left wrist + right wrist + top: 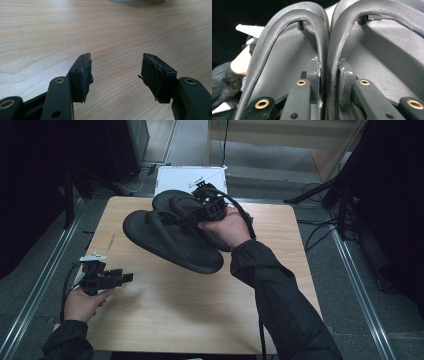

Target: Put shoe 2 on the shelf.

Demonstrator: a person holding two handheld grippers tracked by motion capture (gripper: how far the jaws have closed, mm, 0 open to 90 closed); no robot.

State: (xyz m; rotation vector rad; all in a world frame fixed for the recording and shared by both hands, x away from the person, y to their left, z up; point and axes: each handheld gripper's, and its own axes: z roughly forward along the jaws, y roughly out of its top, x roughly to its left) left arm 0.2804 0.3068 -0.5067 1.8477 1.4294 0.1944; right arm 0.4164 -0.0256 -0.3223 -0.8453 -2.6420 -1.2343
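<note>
Pinched between our right gripper's (329,82) jaws, two black rubber flip-flop straps (324,45) hang above the pale wooden table (175,310); left gripper (116,72) gapes empty; next, we judge, set them down

right gripper (328,82) tips buried between sandal straps (322,37), soles cropped by frame, far sandal (172,200) mostly behind hand (231,226)
</note>
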